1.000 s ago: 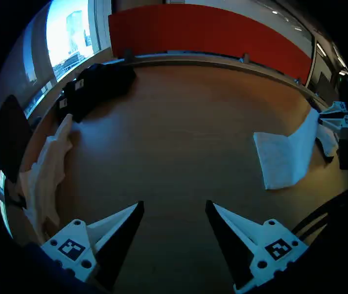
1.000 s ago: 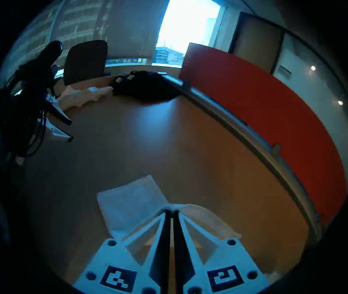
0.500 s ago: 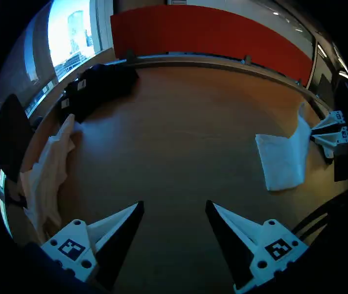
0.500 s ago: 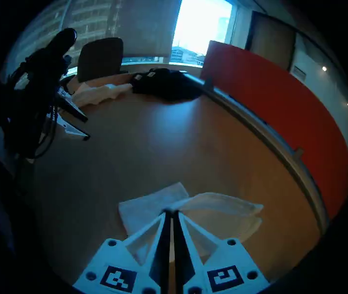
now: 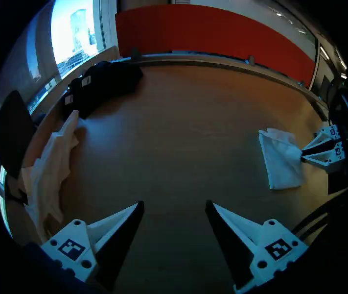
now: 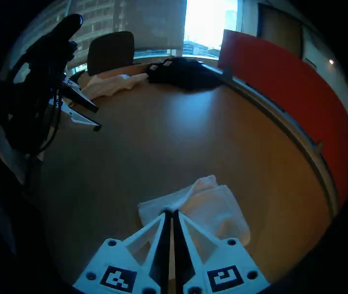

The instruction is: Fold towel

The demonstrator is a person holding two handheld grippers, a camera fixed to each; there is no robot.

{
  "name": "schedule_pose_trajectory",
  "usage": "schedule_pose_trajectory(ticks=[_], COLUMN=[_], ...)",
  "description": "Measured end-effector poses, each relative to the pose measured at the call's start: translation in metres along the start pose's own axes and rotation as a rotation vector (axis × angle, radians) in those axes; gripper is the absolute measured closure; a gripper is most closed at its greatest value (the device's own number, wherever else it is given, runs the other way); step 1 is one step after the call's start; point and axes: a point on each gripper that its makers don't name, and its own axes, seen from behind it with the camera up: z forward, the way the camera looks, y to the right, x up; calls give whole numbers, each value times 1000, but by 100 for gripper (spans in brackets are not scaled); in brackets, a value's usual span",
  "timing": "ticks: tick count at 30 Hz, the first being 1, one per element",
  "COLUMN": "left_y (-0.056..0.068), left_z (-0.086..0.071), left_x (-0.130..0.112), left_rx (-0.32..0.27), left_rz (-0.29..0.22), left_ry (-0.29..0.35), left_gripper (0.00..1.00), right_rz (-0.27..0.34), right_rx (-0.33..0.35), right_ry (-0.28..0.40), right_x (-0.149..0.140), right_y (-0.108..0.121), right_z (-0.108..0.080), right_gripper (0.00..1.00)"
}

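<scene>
Two tools above one wooden surface. At the right tool, fingers closed tight, pinching the near edge of the white towel; in the left gripper view, tips against the towel's right edge. Towel folded over and a little bunched, lying on the surface just beyond those tips. At the left tool, fingers spread wide, gripping nothing, bare wood between them, well apart from the towel. Farther out, a cream cloth along the surface's left edge, a black bag near the window, a dark chair beside the cloth, a red panel behind the far edge.
</scene>
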Motion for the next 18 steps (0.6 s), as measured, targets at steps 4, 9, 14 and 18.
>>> schedule_pose_trajectory(ticks=[4, 9, 14, 18], left_y=[0, 1, 3, 3], left_z=[0, 1, 1, 1], left_x=[0, 1, 3, 4], left_rx=[0, -1, -3, -2], left_rz=[0, 3, 7, 9], left_ry=[0, 0, 1, 2], left_gripper=[7, 7, 7, 7], right_rz=[5, 1, 3, 11], right_rx=[4, 6, 11, 16], right_ry=[0, -3, -5, -1], right_x=[-1, -2, -4, -5], right_y=[0, 1, -2, -4], right_z=[-2, -3, -4, -6], right_gripper=[95, 95, 79, 51])
